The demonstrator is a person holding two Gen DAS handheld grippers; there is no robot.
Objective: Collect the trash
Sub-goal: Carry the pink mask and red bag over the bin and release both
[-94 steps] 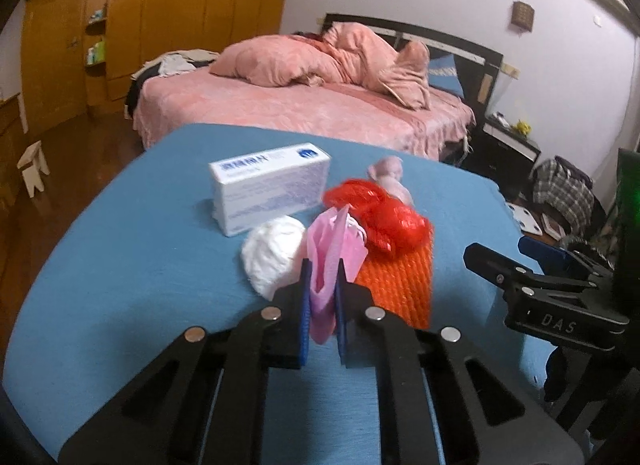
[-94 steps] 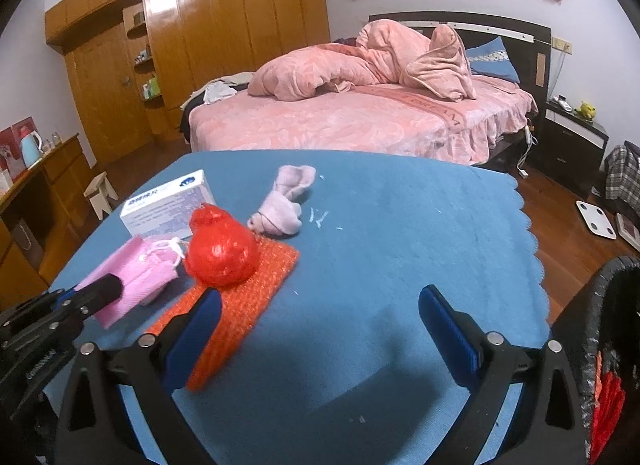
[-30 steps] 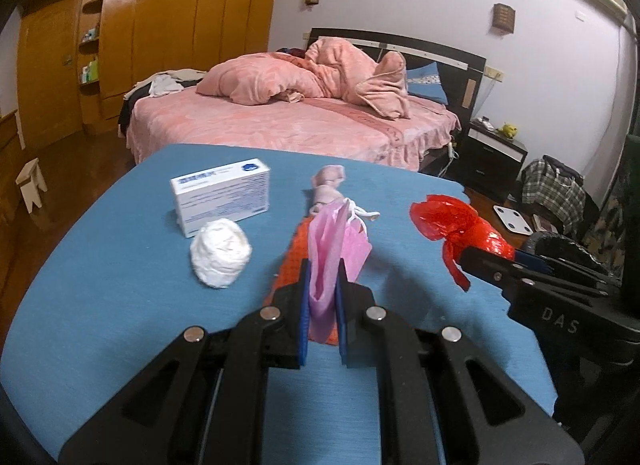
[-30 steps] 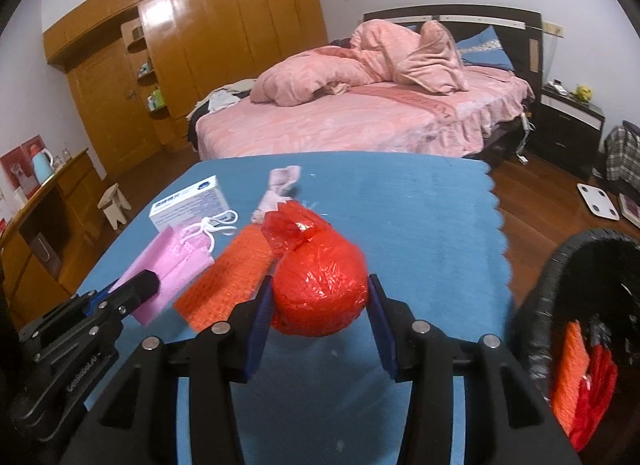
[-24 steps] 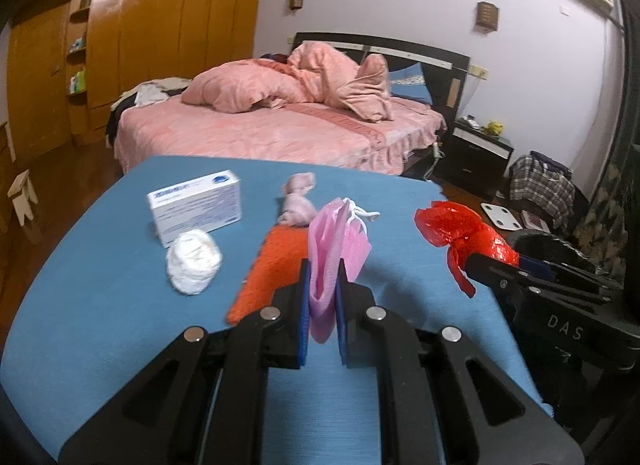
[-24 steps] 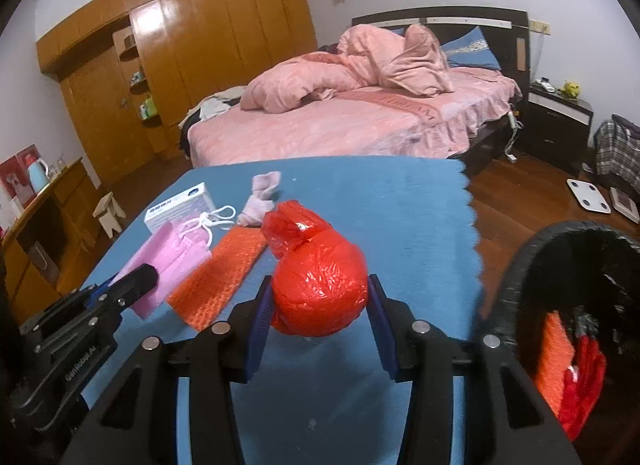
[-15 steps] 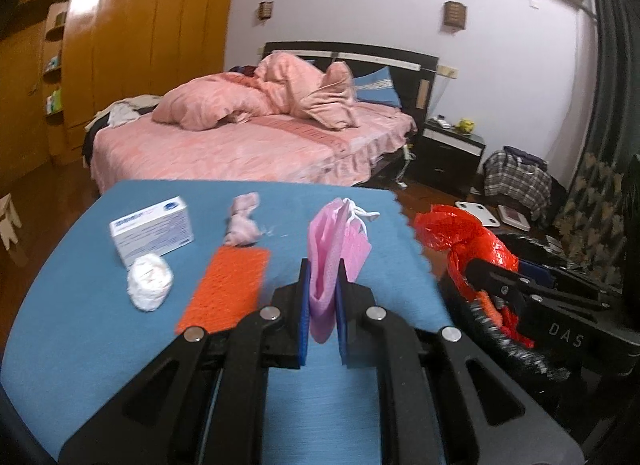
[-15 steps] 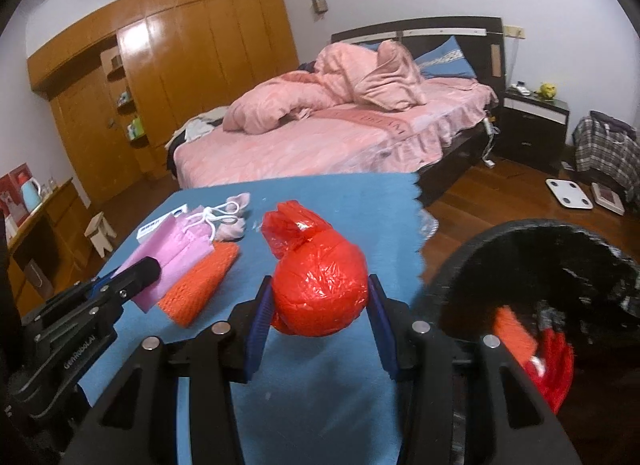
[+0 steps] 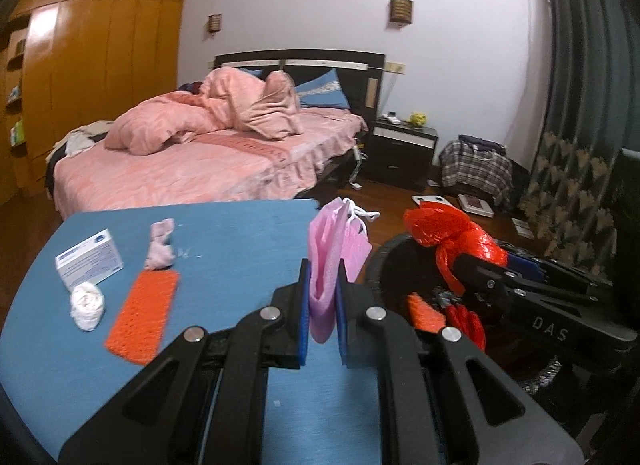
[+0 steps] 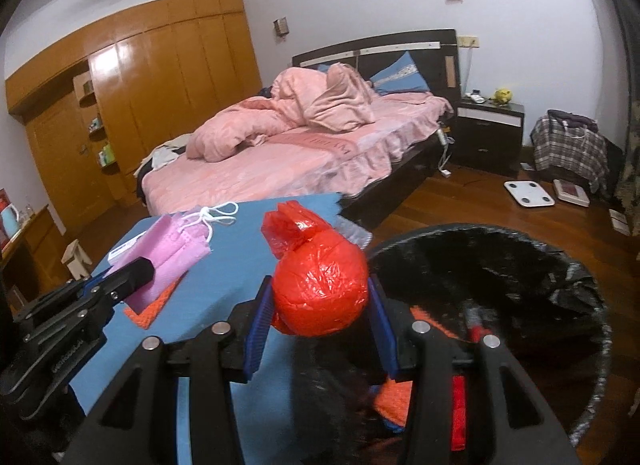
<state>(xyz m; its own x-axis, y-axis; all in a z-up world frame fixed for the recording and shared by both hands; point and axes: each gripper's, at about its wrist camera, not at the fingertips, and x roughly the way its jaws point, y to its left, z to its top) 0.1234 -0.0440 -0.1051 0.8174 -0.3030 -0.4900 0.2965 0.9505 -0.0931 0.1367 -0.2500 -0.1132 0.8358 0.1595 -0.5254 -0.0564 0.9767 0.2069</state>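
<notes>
My left gripper (image 9: 322, 305) is shut on a pink face mask (image 9: 329, 257) and holds it above the right edge of the blue table (image 9: 224, 233). The mask also shows in the right wrist view (image 10: 168, 253). My right gripper (image 10: 320, 317) is shut on a red plastic bag ball (image 10: 320, 289) and holds it over the near rim of the black-lined trash bin (image 10: 520, 265). In the left wrist view the red ball (image 9: 460, 241) hangs over the bin (image 9: 392, 265). Orange and red trash lies inside the bin.
On the table lie a white box (image 9: 89, 259), a white paper wad (image 9: 87, 305), an orange mesh piece (image 9: 142, 317) and a pink tissue twist (image 9: 160, 245). A pink bed (image 9: 192, 161) stands beyond, with wooden floor and a nightstand (image 9: 404, 149) to the right.
Both grippers have moved right, off the table toward the bin. The red ball is now over the bin's rim. The mask is at the table's right edge. Both grips are unchanged.
</notes>
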